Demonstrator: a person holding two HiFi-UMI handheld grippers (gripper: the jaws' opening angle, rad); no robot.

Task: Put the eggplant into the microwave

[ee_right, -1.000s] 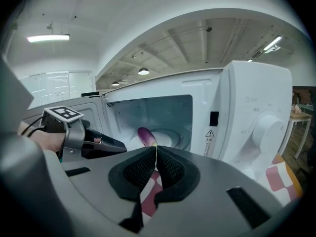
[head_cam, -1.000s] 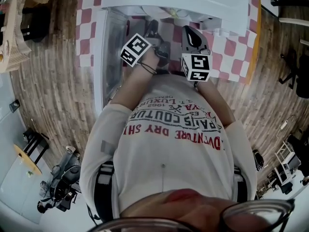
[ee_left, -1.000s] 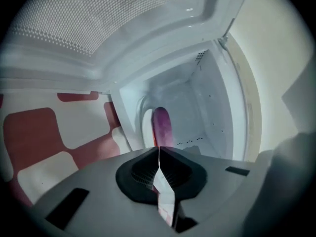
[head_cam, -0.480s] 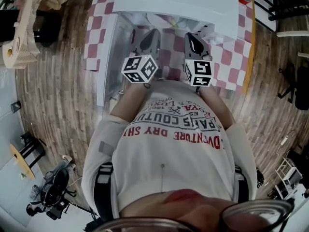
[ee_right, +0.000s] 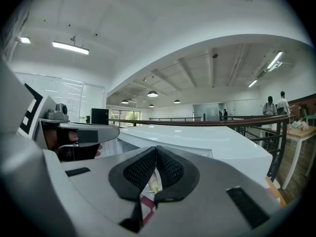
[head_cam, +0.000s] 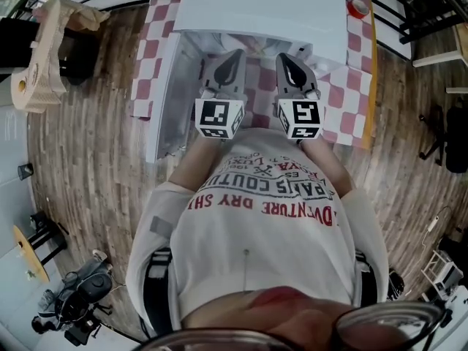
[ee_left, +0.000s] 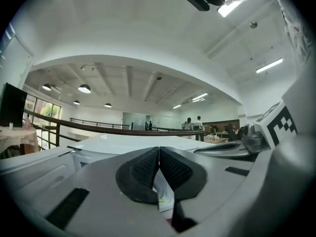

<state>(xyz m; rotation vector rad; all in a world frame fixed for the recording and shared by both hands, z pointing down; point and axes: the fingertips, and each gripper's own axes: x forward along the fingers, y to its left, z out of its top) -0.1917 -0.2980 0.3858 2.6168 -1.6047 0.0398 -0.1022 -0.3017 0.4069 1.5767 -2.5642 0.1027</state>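
The white microwave (head_cam: 263,9) stands on a red-and-white checked table, and its door (head_cam: 162,101) is swung open to the left. My left gripper (head_cam: 232,58) and right gripper (head_cam: 291,61) hang side by side, level, in front of its open cavity. In the left gripper view the left gripper's (ee_left: 159,152) pads meet with nothing between them, and the microwave's top (ee_left: 123,144) lies just beyond. The right gripper's (ee_right: 156,152) pad tips meet too. A small pale green bit (ee_right: 154,185) shows below them; I cannot tell what it is. No eggplant is in view.
A red tape roll (head_cam: 357,7) lies on the checked tablecloth (head_cam: 146,57) at the table's far right. A wooden piece of furniture (head_cam: 36,64) stands on the plank floor to the left. Beyond the microwave run a railing (ee_right: 212,118) and an open hall with distant people.
Both grippers have risen in front of the microwave. The left one has rolled, so its marker cube now sits square beside the right one's.
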